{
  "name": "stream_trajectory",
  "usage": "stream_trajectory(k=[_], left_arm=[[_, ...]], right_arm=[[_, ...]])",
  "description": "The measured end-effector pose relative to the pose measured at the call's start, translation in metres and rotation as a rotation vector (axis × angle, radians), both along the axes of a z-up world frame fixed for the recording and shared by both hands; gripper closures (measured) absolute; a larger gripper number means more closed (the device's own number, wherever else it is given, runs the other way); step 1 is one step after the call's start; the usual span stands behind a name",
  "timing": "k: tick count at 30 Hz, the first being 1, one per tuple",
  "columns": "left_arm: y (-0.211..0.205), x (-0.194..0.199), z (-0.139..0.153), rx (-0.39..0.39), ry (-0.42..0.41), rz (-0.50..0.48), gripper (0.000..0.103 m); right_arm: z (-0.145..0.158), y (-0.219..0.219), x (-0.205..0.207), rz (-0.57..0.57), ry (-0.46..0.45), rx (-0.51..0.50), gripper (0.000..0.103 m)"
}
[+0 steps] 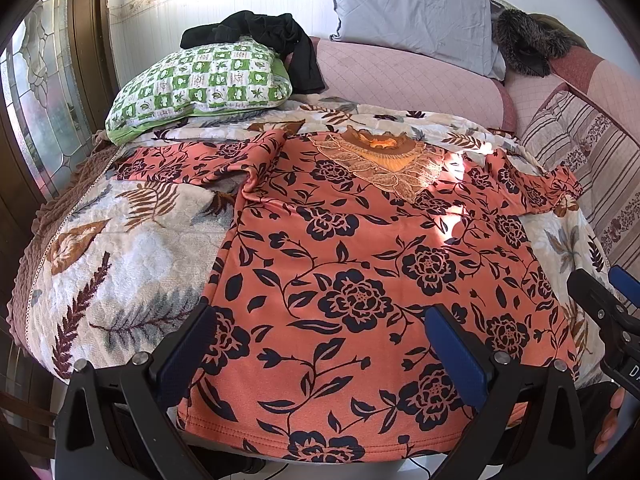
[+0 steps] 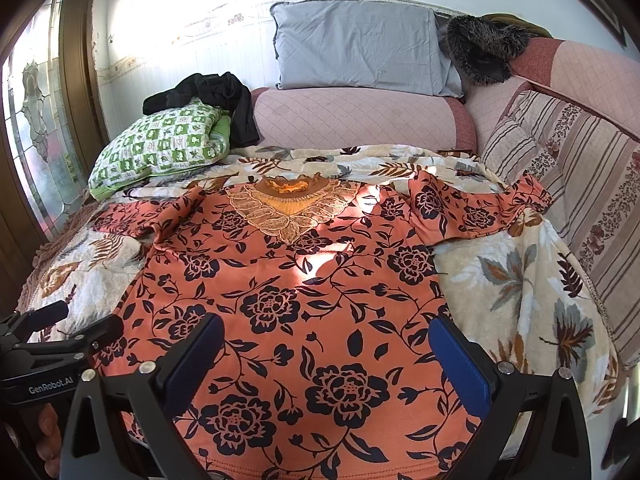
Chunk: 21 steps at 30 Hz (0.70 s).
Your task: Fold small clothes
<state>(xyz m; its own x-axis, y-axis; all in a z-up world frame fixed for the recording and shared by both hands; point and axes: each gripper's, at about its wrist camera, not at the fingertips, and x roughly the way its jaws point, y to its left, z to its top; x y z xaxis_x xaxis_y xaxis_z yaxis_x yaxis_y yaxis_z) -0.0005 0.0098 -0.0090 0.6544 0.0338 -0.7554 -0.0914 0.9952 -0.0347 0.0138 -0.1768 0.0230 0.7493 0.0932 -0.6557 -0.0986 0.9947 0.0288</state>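
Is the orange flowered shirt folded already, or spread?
Spread: the shirt lies flat on the blanket, both sleeves out sideways.

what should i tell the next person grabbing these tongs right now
Left tongs: open, holding nothing, poised over the hem's left part.
Right tongs: open, holding nothing, over the hem's right part.
The orange floral top lies spread face up on the leaf-print blanket, lace collar at the far end, both sleeves out to the sides, hem nearest you.
Done: the top is laid out, fairly flat.
Left: every fold. No sleeve or side is turned in yet. Probably start with the sleeves.
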Motion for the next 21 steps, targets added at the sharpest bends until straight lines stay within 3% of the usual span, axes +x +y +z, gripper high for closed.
stream_trajectory(k=[9, 12, 16, 18, 21], left_arm=[[0.000, 0.000, -0.001, -0.003, 0.002, -0.001, 0.000], [0.007, 0.006, -0.011, -0.053, 0.030, -0.006, 0.000], [0.025, 0.024, -0.044, -0.166, 0.144, 0.022, 0.000], [0.031, 0.032, -0.059, -0.167, 0.189, 0.051, 0.000], [0.029, 0.043, -0.072, -0.120, 0.219, 0.057, 0.000]], right_arm=[[-0.001, -0.001, 0.001, 0.000, -0.001, 0.005, 0.000], [-0.005, -0.003, 0.004, 0.010, 0.020, 0.028, 0.000], [-0.028, -0.037, 0.028, 0.039, 0.144, 0.242, 0.000], [-0.040, -0.072, 0.045, 0.014, 0.184, 0.387, 0.000], [-0.047, -0.141, 0.079, -0.093, 0.164, 0.555, 0.000]])
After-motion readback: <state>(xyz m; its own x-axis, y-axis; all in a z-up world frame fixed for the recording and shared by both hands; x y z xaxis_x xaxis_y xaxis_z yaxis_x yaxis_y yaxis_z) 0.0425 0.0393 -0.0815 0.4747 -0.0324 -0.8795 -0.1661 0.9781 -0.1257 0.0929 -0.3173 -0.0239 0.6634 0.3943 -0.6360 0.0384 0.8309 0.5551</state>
